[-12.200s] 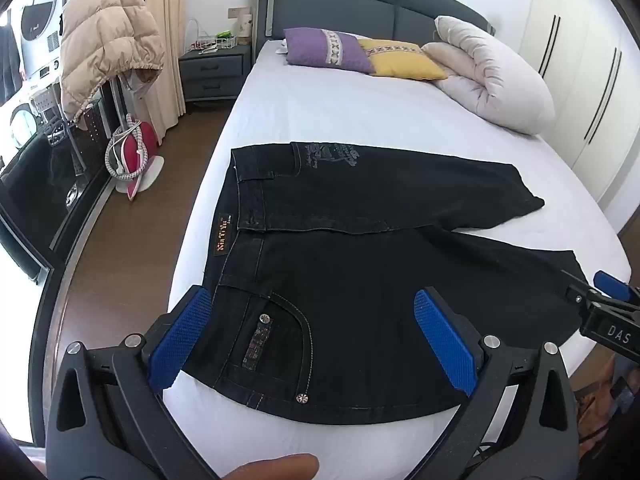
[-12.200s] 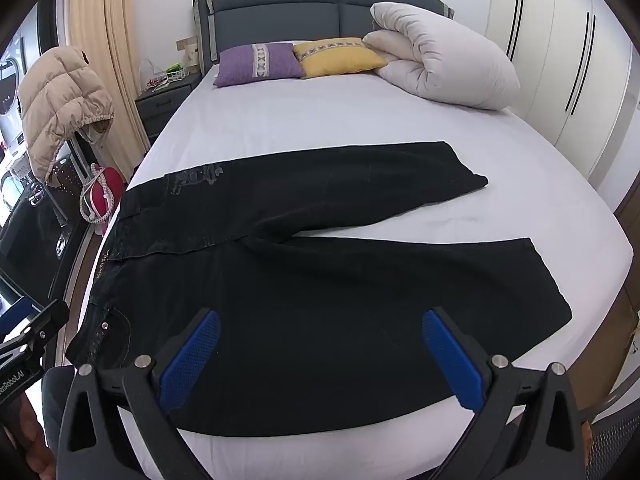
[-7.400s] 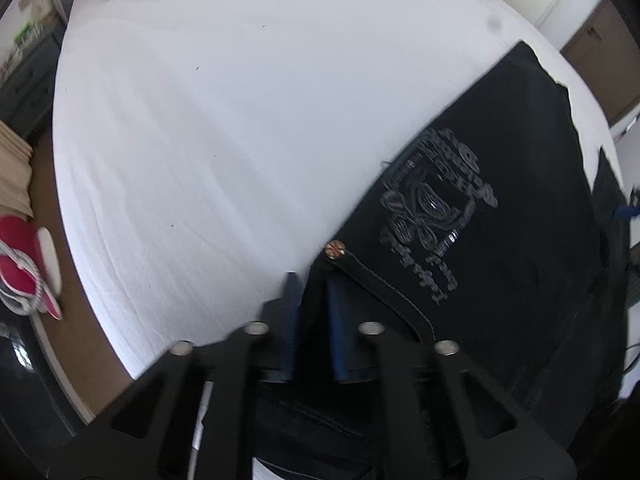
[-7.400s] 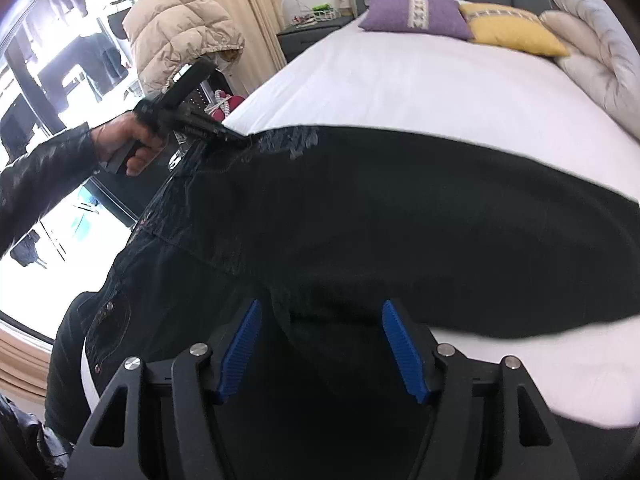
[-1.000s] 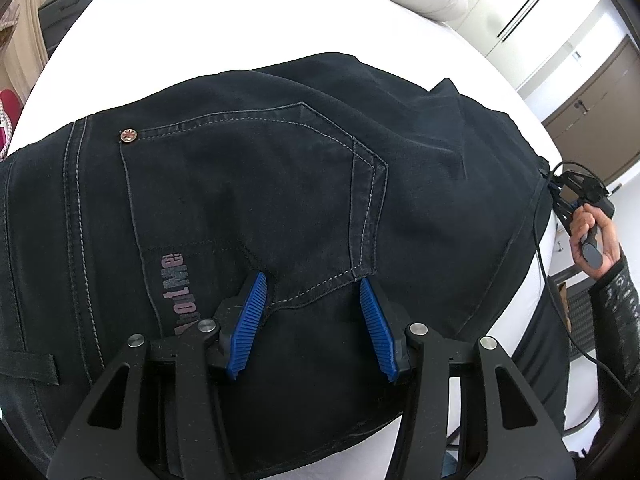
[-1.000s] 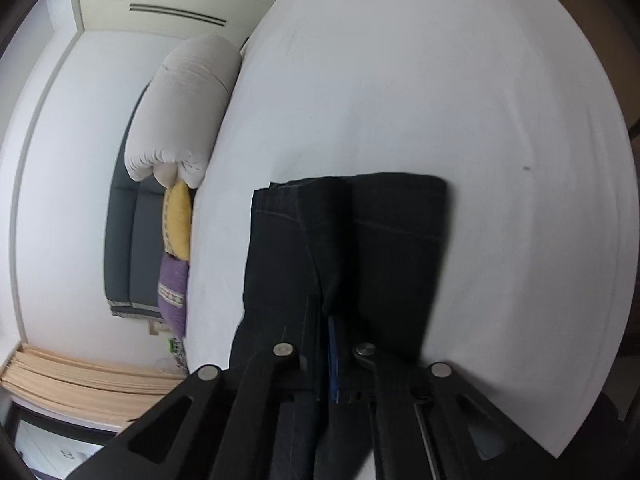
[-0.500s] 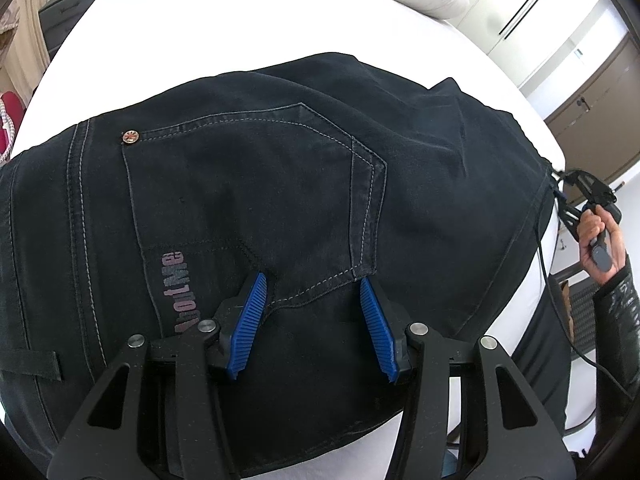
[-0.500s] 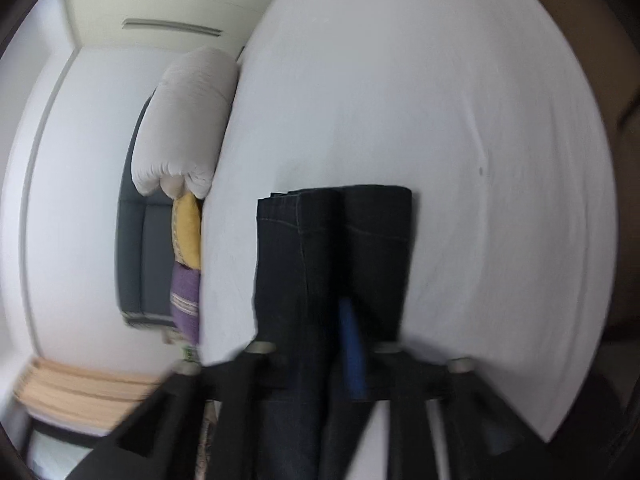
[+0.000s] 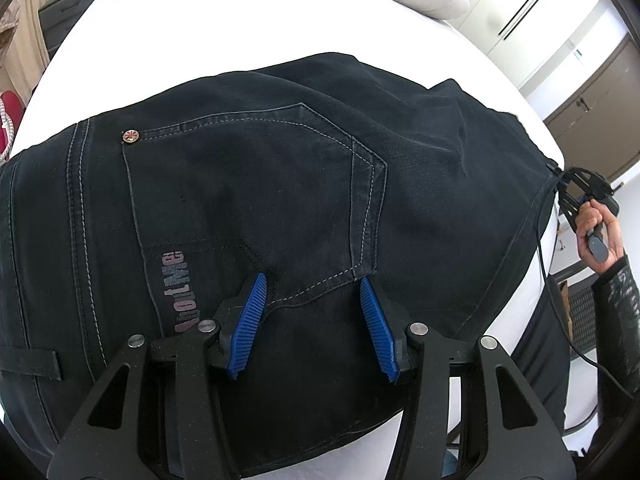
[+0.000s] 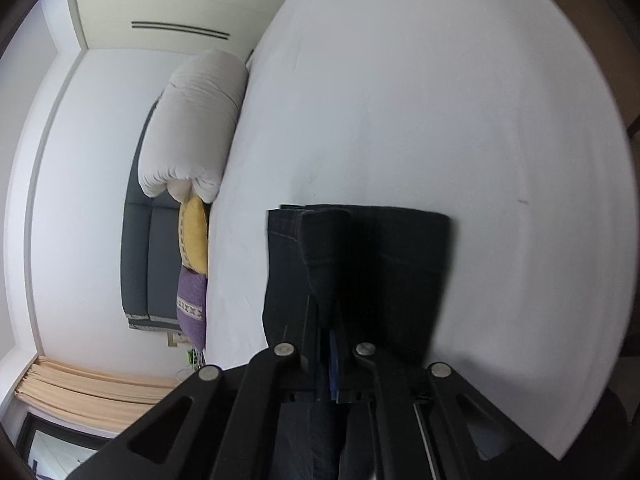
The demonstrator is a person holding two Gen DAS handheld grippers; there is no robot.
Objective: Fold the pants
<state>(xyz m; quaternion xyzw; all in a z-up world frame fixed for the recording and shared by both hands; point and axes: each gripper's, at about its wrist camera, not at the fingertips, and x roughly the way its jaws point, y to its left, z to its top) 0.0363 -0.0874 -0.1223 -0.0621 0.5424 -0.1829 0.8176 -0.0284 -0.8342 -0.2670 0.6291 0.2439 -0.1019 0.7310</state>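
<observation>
- Two layers of the black denim pants lie stacked leg on leg across the white-sheeted bed, back pocket up, so the lengthwise fold looks done.
- Their long axis runs across the bed: the waistband sits at the left edge of the left wrist view, and the hems point to the right, where the legs reach the bed's edge.
- The right gripper is clamped on the hem end; dark cloth fills the narrow slit between its blue pads, and the leg ends stick out beyond them.
- The left gripper hovers over the seat below the pocket, jaws apart, holding nothing; whether its tips touch the denim cannot be told.
- The step in hand seems to be the crosswise fold, hems carried towards the waist.
- The next move likely calls for the seat pinned flat and the hem edges kept aligned as they travel.
- Beyond the pants lie a rolled cream duvet, a yellow pillow and a purple pillow by the grey headboard.
</observation>
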